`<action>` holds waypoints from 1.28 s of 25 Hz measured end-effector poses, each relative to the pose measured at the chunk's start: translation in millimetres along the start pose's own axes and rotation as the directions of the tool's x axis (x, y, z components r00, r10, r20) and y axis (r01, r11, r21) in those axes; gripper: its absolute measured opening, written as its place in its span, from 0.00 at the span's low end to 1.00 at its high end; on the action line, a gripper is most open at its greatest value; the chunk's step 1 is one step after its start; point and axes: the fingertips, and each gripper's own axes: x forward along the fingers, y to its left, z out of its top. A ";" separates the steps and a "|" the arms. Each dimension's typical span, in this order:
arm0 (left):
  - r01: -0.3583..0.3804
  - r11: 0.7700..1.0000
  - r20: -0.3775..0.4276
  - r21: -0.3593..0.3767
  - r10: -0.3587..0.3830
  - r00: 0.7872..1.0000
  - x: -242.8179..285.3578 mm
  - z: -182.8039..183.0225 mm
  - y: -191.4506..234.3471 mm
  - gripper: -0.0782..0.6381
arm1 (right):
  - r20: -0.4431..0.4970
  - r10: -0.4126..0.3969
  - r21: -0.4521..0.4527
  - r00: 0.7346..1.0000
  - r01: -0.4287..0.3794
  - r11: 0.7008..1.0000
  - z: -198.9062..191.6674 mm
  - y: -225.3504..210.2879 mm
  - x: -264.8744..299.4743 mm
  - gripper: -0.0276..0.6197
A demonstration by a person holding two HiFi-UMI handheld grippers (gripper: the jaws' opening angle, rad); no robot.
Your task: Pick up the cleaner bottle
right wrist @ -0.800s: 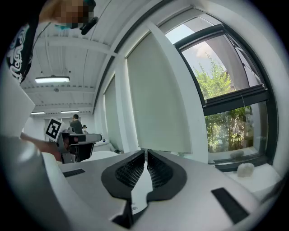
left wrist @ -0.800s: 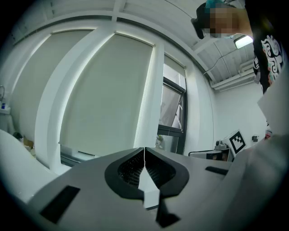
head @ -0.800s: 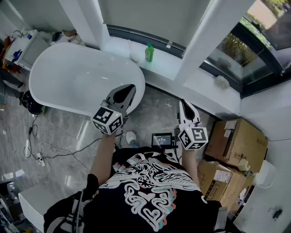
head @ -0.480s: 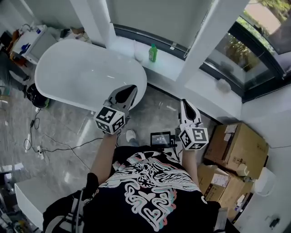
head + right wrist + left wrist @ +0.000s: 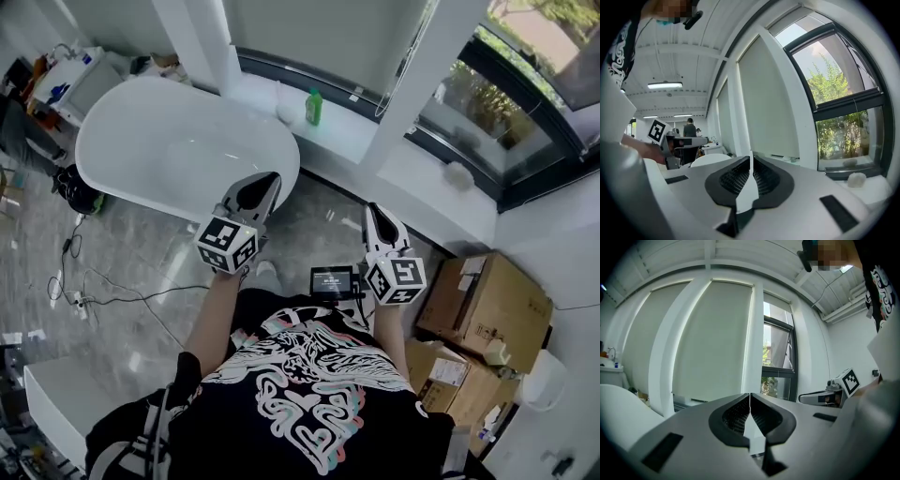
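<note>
Only the head view shows the cleaner bottle (image 5: 313, 106). It is small there, green and upright on the window ledge (image 5: 349, 131), about midway along the stretch between the two white pillars (image 5: 202, 42) and toward the ledge's back edge. A pale rounded thing (image 5: 284, 112) that we cannot identify sits just beside it. The bottle's label is too small to read. We cannot pick the bottle out in either gripper view.

The left hand-held gripper (image 5: 266, 180) points toward the ledge, well apart from the bottle, and in the head view its tip overlaps the near rim of the white bathtub (image 5: 141, 150). In its own view its jaws (image 5: 750, 395) are pressed together with nothing between them. The right hand-held gripper (image 5: 372, 212) is held level beside it over the floor. Its own view (image 5: 751, 154) also shows its jaws together and empty.

Each gripper view catches the other gripper's marker cube at its edge, which the head view shows from above. Our torso hides the floor below us, and the cardboard boxes (image 5: 487, 291) are cut off at the right.
</note>
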 end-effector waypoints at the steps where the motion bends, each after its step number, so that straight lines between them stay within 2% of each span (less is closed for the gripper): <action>1: -0.001 1.000 -0.002 0.004 0.001 1.000 0.7 -0.5 -0.9 0.14 | -0.002 0.000 -0.006 1.000 0.000 1.000 -0.9 -0.8 -0.6 0.11; 8: -0.040 0.997 0.024 0.072 0.039 0.999 7.6 10.8 1.4 0.14 | 0.000 -0.020 -0.047 1.000 0.020 0.999 2.4 -10.3 3.5 0.11; 13: -0.026 0.998 0.034 0.065 0.024 0.999 29.3 10.4 12.3 0.14 | 0.007 -0.031 -0.043 1.000 0.031 0.999 5.3 -22.0 22.6 0.11; 16: -0.014 0.998 0.044 0.056 0.012 0.999 47.8 8.0 24.5 0.14 | 0.008 -0.003 -0.034 1.000 0.003 0.999 6.7 -27.0 42.0 0.11; 21: -0.010 0.999 0.046 0.049 0.007 0.999 92.1 8.4 66.0 0.14 | 0.008 0.000 -0.044 1.000 0.000 0.999 14.2 -44.2 93.0 0.11; 28: 0.013 0.999 0.052 0.041 -0.015 0.999 165.9 32.3 143.9 0.14 | -0.018 -0.038 -0.046 0.999 0.037 0.998 38.2 -71.5 183.3 0.11; 32: 0.034 0.997 0.052 0.064 -0.037 0.998 208.6 47.8 186.9 0.14 | -0.012 -0.047 -0.050 0.999 0.047 0.998 56.4 -83.1 235.4 0.11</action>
